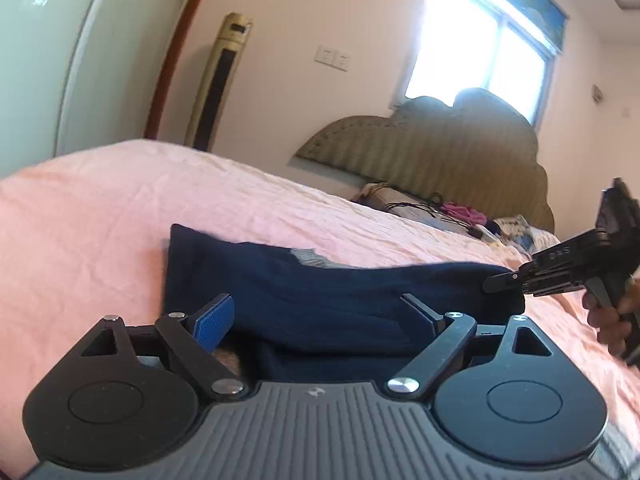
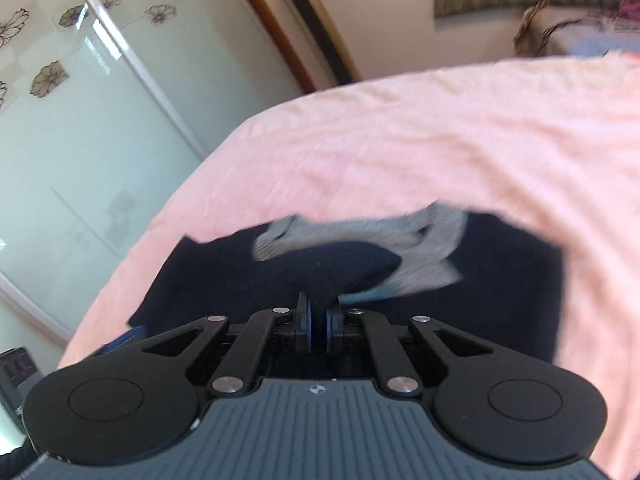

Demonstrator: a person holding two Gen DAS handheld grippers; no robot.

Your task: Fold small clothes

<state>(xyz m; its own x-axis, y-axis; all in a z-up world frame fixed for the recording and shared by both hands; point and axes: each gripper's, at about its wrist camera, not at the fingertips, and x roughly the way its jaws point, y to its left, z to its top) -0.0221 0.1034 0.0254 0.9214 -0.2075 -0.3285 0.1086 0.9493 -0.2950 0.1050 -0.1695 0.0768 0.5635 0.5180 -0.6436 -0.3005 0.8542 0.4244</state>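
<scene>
In the left wrist view, the left gripper point(image 1: 320, 316) sits at 6 o'clock with its jaws spread wide; one blue-padded finger point(image 1: 214, 322) stands at 7 o'clock and the other finger at 5 o'clock, with nothing clamped between them. The navy garment point(image 1: 320, 284) lies on the pink bedspread point(image 1: 120, 208) across the middle of the frame, its near edge reaching down between the spread fingers. A strip of grey print shows on the cloth toward 12 o'clock. At 3 o'clock the right gripper point(image 1: 496, 282) meets the garment's right end with its tips drawn together on the cloth, a hand point(image 1: 612, 316) wrapped round its handle. A padded headboard point(image 1: 440, 152) rises at 1 o'clock beneath a bright window point(image 1: 480, 52).

In the right wrist view, blurred by motion, the right gripper point(image 2: 319, 318) at 6 o'clock has its two pads nearly together, pinching a fold of the navy garment point(image 2: 280, 276) just ahead of them. The cloth spreads from 8 o'clock to 4 o'clock on the pink bedspread point(image 2: 440, 140), and its grey fish-like print point(image 2: 400, 240) lies at the centre. A glass wardrobe door with flower motifs point(image 2: 80, 100) fills 10 o'clock.
</scene>
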